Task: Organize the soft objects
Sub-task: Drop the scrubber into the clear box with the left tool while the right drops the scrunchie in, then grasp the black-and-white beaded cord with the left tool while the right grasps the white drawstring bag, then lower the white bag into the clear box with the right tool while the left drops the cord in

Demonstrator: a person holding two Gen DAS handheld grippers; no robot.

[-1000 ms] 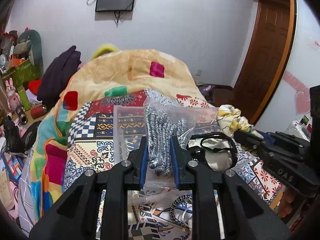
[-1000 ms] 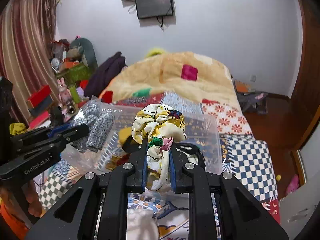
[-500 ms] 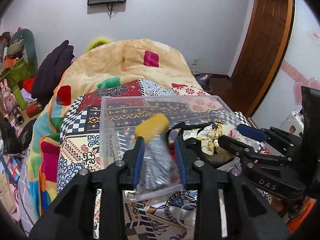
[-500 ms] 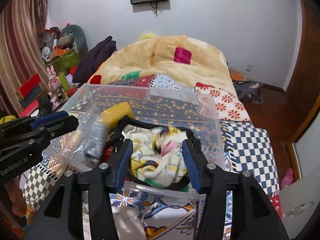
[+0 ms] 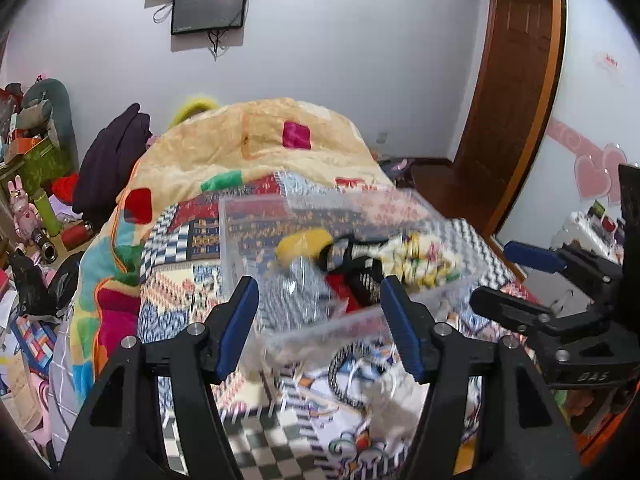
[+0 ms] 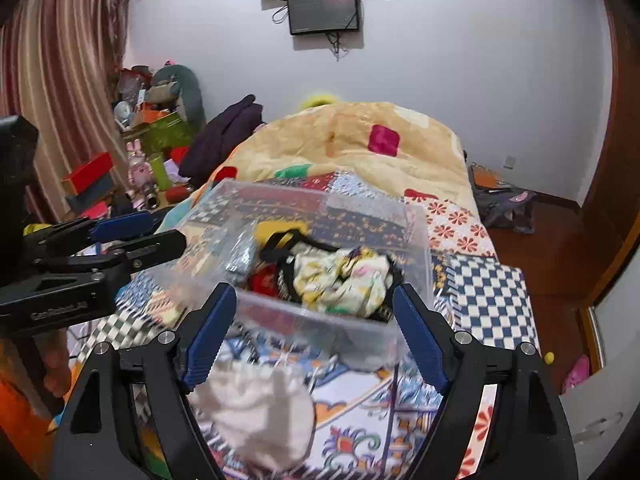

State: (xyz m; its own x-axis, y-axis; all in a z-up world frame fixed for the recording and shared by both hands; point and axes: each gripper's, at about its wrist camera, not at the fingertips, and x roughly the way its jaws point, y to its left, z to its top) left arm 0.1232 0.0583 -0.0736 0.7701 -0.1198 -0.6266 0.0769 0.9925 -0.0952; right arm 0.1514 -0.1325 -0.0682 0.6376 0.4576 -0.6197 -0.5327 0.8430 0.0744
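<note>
Bed: patchwork quilt (image 6: 472, 236) covers it, a tan blanket (image 6: 352, 140) heaped at the far end
Clear bin (image 6: 416, 240): sits on the quilt, open-topped, just ahead of both grippers
In the bin: floral cloth (image 6: 344, 280) toward the right side, lying over a black strap (image 6: 276, 240); a yellow soft piece (image 5: 304, 242) toward the back; a grey speckled item in clear wrap (image 6: 240, 254) at the left; something red (image 6: 264, 282) low in the middle
Outside the bin: white cloth (image 6: 260, 412) on the quilt near the right gripper; a striped ring (image 5: 348, 376) near the left gripper
Left gripper (image 5: 324, 320): fingers spread wide, nothing between them
Right gripper (image 6: 312, 332): fingers spread wide, nothing between them
Hard to make out: bin's near wall and the wrapped item are blurred; what the red thing is cannot be told
</note>
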